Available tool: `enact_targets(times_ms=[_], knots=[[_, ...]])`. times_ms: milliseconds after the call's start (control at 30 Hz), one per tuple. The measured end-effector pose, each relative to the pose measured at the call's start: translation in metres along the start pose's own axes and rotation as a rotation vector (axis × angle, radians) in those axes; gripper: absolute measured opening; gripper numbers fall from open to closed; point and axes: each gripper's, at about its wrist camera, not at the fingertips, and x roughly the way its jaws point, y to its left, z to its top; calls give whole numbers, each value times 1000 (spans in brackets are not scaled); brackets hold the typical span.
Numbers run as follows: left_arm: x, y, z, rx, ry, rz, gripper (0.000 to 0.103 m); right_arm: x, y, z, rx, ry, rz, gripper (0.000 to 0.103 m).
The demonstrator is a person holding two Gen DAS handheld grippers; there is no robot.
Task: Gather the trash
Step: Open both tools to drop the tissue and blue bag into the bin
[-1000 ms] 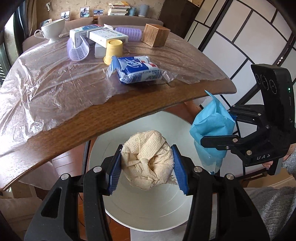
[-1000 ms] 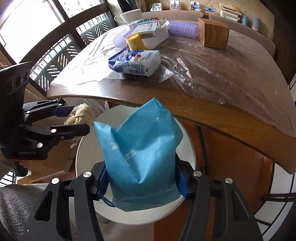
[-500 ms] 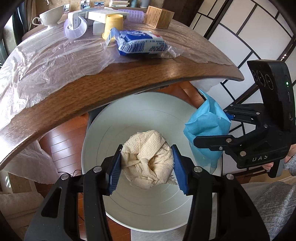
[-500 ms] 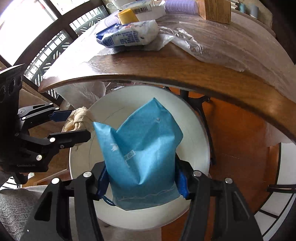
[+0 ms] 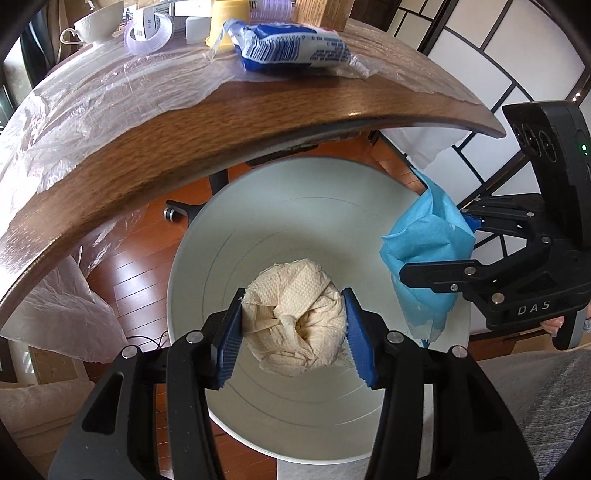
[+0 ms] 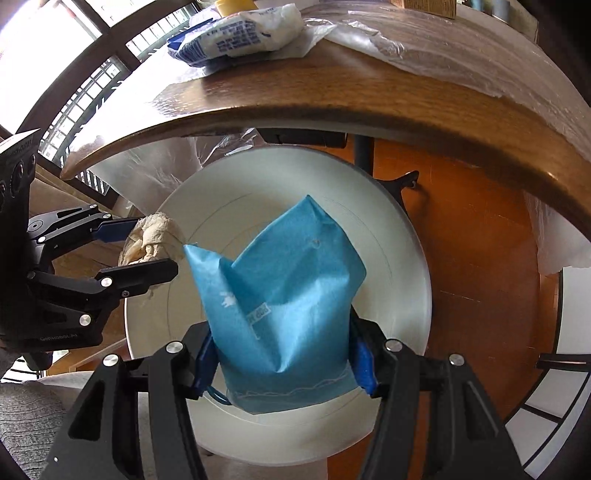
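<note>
A: On my left feed, the left hand-held gripper is clamped on a crumpled paper towel wad, blue pads pressing both sides. Directly beyond its fingertips I see the open white bin.

B: My right feed shows that wad from the side, over the bin's left rim. The right hand-held gripper pinches a blue paper bag, standing upright over the bin's middle.

A: Ahead of and above my gripper sits the counter with a blue-and-white packet. Only my view catches the teacup at far left.

B: Mine shows window bars left of the counter instead.
</note>
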Motion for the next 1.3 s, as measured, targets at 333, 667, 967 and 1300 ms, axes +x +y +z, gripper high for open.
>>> enact_targets(times_ms=[333, 667, 967, 1300], knots=[[10, 4, -1, -5, 27, 6, 52, 9, 2, 3, 7, 20, -7, 57], [16, -2, -1, 3, 51, 23, 52, 13, 3, 5, 9, 34, -13, 57], [18, -2, 0, 5, 57, 32, 52, 15, 4, 5, 7, 43, -15, 57], [21, -3, 0, 11, 64, 37, 52, 17, 4, 6, 17, 44, -19, 57]])
